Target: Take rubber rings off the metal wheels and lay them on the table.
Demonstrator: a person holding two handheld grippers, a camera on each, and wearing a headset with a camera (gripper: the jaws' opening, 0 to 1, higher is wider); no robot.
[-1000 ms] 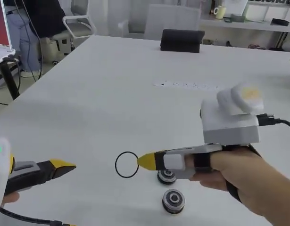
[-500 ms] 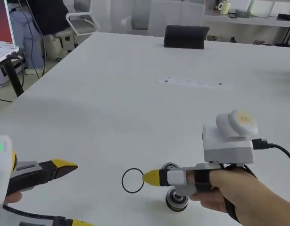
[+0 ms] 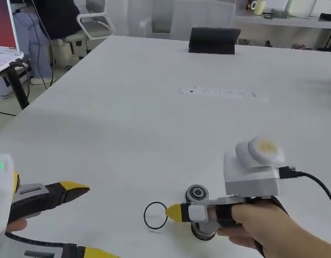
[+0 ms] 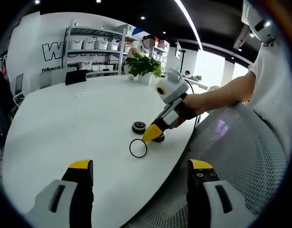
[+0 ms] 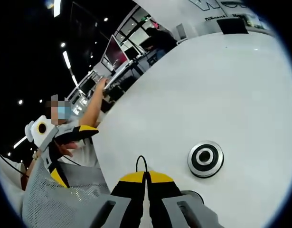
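The rubber ring (image 3: 145,215) is thin, black and round, like a loop of string. It sits at the tip of the right gripper (image 3: 173,213), down by the white desk (image 3: 154,123), close to the near edge. The right gripper's jaws have yellow tips and are pressed tight together. In the right gripper view a bit of the ring pokes out from between them, so they pinch the ring. I cannot tell if the ring touches the desk or hangs just over it.

The first wheel (image 3: 196,193) stands on the desk just behind the right gripper. It is round, with a dark rim and a dark middle. It is too small to tell if a ring is on it. The second wheel (image 3: 204,231) is mostly hidden under the right gripper and the hand (image 3: 262,228) that holds it.

The left gripper (image 3: 84,220) is at the left, well apart from the ring. Its jaws are wide open and hold nothing. The bottom of the head view cuts off its lower jaw
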